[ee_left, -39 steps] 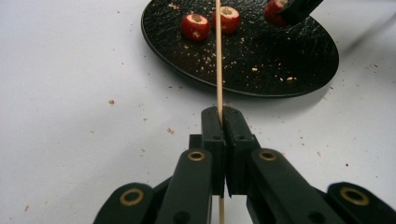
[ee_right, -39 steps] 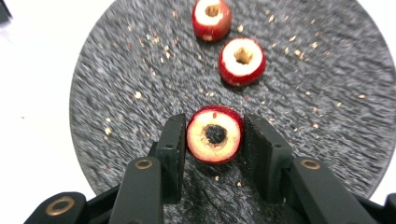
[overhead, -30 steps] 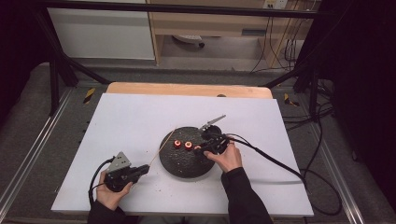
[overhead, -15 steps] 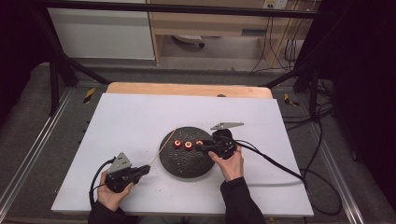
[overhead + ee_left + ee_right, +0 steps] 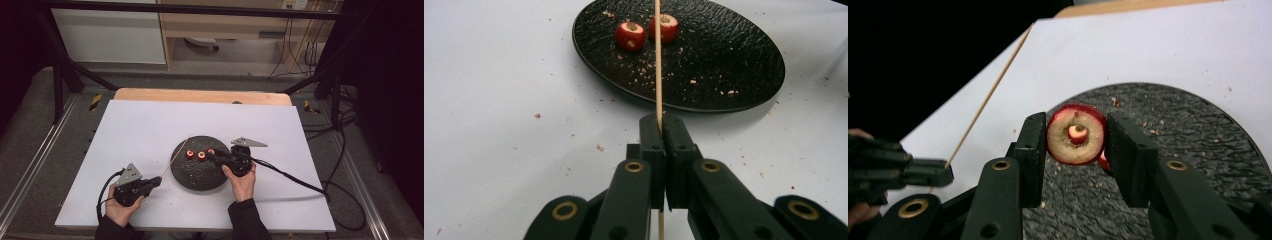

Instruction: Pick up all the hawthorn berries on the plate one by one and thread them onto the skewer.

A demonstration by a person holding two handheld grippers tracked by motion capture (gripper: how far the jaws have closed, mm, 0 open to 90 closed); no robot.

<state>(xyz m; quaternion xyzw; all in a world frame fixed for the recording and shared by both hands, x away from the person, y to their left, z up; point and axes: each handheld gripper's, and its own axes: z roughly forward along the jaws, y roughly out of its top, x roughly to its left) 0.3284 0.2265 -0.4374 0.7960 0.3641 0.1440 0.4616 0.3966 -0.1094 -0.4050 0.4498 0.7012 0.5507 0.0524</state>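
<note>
- Left gripper (image 5: 663,131) clamped a wooden skewer (image 5: 657,60), bare and aimed over the black plate (image 5: 724,60).
- Right gripper (image 5: 1075,137) pinched one cored red fruit (image 5: 1076,134) above the plate.
- Two fruits (image 5: 630,35) lay on the plate; none appeared threaded yet.

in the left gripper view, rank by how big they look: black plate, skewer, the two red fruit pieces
1. black plate, largest
2. skewer, long but very thin
3. two red fruit pieces, about alike, not ranked
</note>
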